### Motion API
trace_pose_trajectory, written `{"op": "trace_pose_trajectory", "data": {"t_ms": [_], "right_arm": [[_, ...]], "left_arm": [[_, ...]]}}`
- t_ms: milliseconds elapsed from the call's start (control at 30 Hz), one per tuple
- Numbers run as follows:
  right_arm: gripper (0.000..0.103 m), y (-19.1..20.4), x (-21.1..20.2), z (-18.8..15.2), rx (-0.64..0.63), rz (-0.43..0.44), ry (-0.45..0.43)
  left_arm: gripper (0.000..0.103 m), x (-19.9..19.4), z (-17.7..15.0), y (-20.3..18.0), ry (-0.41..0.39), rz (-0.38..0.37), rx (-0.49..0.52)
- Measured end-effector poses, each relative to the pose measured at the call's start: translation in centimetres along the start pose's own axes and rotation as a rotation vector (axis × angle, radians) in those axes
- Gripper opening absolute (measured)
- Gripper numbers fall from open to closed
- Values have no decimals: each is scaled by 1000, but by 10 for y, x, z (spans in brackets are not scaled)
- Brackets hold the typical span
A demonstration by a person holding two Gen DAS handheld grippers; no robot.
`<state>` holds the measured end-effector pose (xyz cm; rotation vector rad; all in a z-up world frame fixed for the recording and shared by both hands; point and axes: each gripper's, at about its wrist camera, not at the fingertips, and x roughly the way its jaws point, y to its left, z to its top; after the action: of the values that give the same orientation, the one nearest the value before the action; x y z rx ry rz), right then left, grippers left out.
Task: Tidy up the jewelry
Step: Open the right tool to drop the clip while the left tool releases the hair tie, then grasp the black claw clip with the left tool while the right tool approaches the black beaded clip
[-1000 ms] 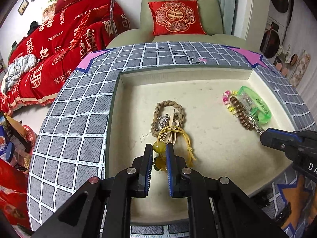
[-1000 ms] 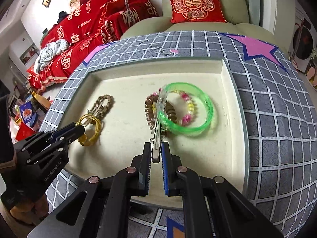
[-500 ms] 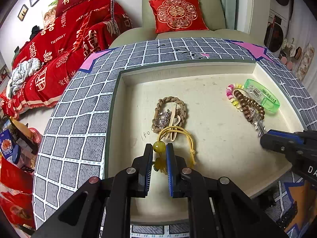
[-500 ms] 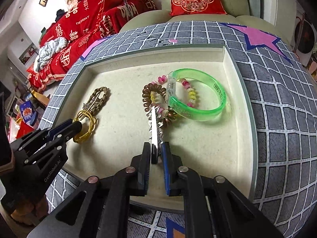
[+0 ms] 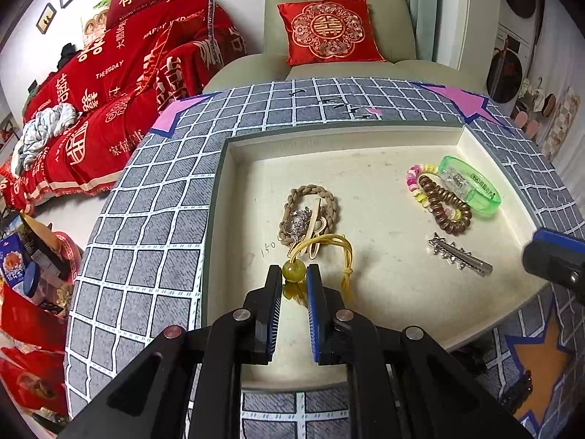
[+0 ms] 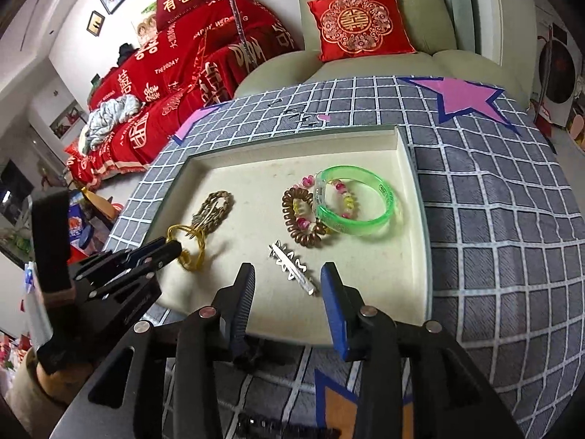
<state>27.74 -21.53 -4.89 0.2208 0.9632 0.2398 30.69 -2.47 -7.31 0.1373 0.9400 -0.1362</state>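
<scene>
cream tray [image 5: 365,168] holds green bangle [image 6: 356,205], coil tie [image 6: 299,219], hair clip [image 6: 292,267], braided band [image 5: 310,201].

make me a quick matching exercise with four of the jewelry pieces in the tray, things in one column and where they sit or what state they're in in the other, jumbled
Things
1. green bangle
2. silver hair clip
3. yellow cord with bead
4. braided tan bracelet

States
A. bead sits between the left gripper fingers
B. lies loose on the tray in front of the open right gripper
C. at the right of the tray, overlapping the bead bracelets
D. lies just behind the yellow cord

Pairs: 1-C, 2-B, 3-A, 4-D
</scene>
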Motion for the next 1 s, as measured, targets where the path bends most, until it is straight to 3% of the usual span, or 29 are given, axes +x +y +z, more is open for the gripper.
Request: {"op": "trace_pose_trajectory", "data": {"t_ms": [133, 333, 367, 400, 433, 467, 633, 733, 1000], "right_arm": [[42, -3, -18, -10, -4, 16, -13], [51, -6, -37, -31, -36, 42, -19], [54, -6, -39, -36, -49, 42, -18], [56, -5, -41, -40, -62, 41, -15], [60, -5, -42, -44, -74, 41, -13], [63, -4, -43, -49, -91, 41, -9], [73, -2, -44, -71, -164, 57, 20], [73, -3, -43, -83, -196, 75, 45], [73, -2, -34, -101, -284, 81, 101]], "left_arm": [[22, -7, -3, 0, 6, -19, -13], [22, -20, -11, -1, -3, -24, -16], [28, -21, -12, 0, -2, -26, -18], [79, -22, -13, 0, 0, -26, -21], [103, -24, -14, 1, 0, -19, -31], [103, -30, -17, 2, -42, -5, -47], [103, -39, -25, -2, -61, 10, -10], [103, -50, -31, -6, -80, 14, 14], [103, -64, -55, -19, -55, -68, 1]]}}
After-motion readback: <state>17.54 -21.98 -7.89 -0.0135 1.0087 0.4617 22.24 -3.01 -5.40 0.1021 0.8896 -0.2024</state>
